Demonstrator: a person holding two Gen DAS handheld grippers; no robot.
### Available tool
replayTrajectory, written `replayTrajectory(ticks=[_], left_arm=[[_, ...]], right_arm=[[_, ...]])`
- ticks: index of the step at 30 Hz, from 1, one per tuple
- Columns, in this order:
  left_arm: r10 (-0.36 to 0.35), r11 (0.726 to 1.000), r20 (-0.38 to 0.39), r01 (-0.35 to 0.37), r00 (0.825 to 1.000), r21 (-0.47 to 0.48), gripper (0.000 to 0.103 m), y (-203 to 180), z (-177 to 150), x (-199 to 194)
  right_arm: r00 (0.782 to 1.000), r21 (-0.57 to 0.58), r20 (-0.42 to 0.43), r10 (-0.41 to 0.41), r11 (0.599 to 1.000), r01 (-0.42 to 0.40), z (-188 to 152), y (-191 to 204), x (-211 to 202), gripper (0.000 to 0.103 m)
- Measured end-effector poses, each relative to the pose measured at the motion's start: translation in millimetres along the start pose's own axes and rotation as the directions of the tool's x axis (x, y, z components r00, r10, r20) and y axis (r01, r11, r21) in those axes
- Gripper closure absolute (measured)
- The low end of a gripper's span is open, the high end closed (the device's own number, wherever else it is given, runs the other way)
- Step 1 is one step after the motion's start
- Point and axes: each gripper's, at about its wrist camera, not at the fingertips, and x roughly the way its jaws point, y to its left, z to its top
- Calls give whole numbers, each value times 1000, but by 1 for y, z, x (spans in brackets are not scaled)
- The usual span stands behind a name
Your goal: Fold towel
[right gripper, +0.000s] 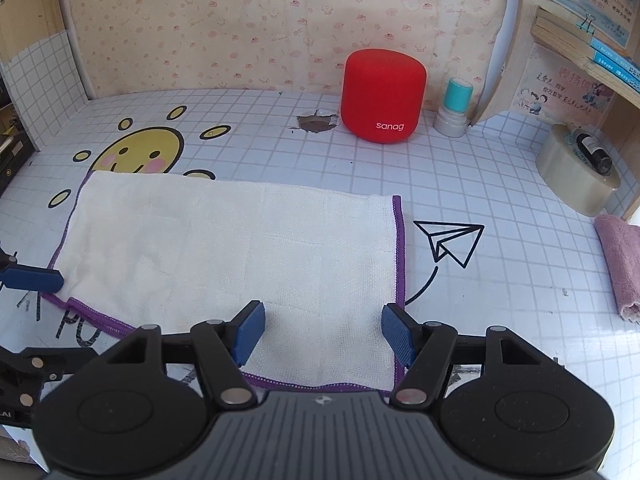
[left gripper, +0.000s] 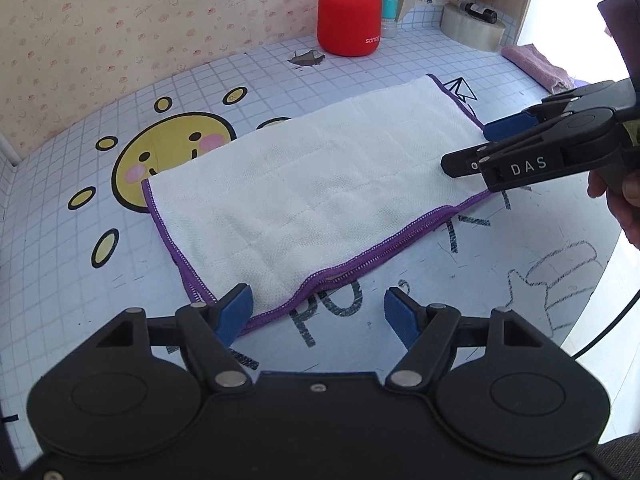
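A white towel [left gripper: 312, 196] with purple edging lies flat on the table, folded in half; it also shows in the right wrist view [right gripper: 240, 248]. My left gripper [left gripper: 318, 312] is open over the towel's near corner, holding nothing. My right gripper [right gripper: 322, 332] is open over the towel's right near corner, holding nothing. In the left wrist view the right gripper [left gripper: 480, 148] reaches in from the right over the towel's right end. One blue pad of the left gripper [right gripper: 34, 278] shows at the towel's left edge in the right wrist view.
A red speaker [right gripper: 382, 96] stands at the back by the wall, with a small teal-capped jar [right gripper: 454, 108] beside it. A tape roll [right gripper: 576, 176] and a folded pink cloth [right gripper: 620, 264] lie at the right. A wooden shelf [right gripper: 560, 40] stands at the back right.
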Motion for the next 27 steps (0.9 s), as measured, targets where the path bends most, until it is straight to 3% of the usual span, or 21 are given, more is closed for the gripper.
replayTrajectory(ticks=[27], left_arm=[[35,998,-22,-36,999,-56,24,11,4,3]], right_arm=[[999,-28,35,30,999,-29,-10,-1,1,28]])
